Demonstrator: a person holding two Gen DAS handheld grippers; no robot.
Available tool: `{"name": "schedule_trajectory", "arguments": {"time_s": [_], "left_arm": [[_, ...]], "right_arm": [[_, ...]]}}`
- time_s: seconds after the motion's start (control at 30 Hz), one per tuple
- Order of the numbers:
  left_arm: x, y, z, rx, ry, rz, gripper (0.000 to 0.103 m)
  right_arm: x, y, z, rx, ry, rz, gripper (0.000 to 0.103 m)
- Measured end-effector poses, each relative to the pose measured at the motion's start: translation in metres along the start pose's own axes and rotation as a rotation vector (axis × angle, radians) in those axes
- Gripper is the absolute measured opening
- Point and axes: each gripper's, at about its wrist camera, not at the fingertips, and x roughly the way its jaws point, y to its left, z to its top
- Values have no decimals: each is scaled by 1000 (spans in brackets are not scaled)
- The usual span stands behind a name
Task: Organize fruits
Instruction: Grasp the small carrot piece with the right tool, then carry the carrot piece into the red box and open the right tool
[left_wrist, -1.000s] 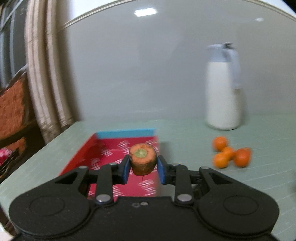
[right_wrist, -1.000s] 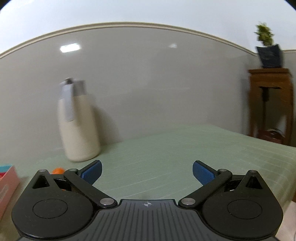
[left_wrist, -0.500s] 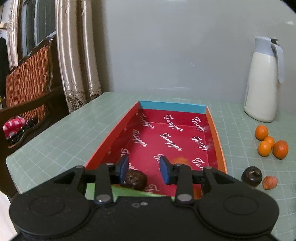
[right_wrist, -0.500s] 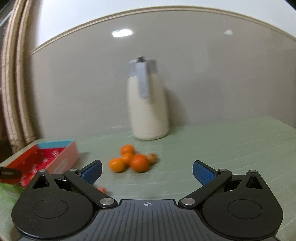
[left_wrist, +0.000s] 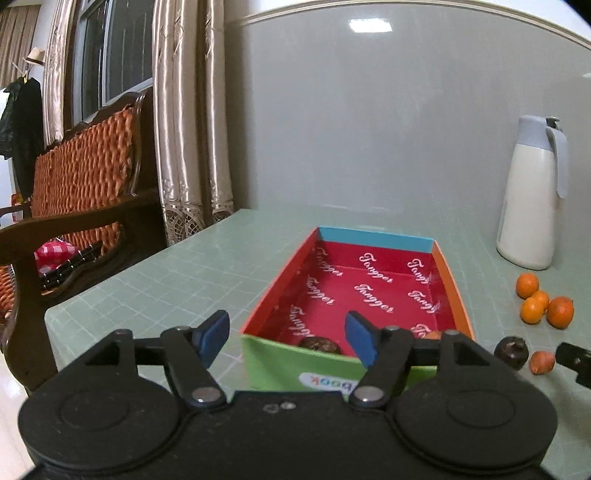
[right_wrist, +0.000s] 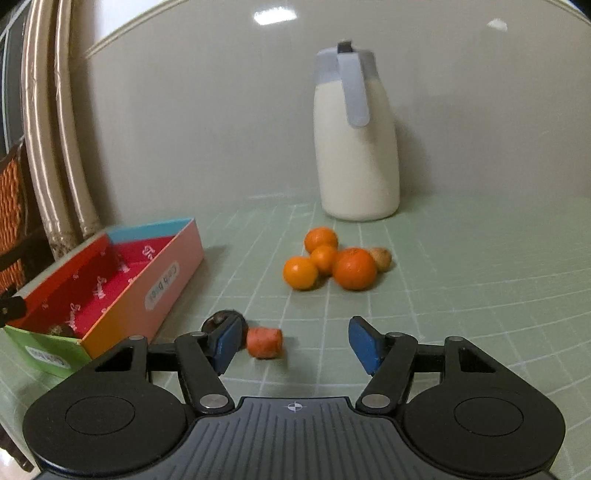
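the left gripper (left_wrist: 286, 338) hangs released and empty at the near end of the red box (left_wrist: 452, 291), where a dark fruit (left_wrist: 319, 344) already lies. the right gripper (right_wrist: 291, 345) is also spread wide and empty; the carrot piece (right_wrist: 264, 342) lies on the table at its eleven o'clock, just inside the left finger, long axis crosswise. the right gripper looks nearer.

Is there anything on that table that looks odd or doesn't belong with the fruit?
Yes: a carrot stub lies on the table beside a dark round fruit, just outside the box. It is a cut vegetable piece among oranges. Nothing looks spilled or broken.
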Motion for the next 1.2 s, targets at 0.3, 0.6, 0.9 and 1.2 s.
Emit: {"name": "schedule_trajectory", "arguments": {"time_s": [0.3,0.6,0.9,1.2], "left_arm": [[1,26,-7,-58,19,41,68],[5,41,-10,-102,51,60,70],[2,59,-10,-163,39,131,74],[4,84,-12,-232,69,177,76]], "right_arm": [[25,3,-3,43,79,33,47],[33,11,-4,11,89,18,22],[8,16,4,36,-56,110,22],[-14,70,11,-84,-133,354,22]]}}
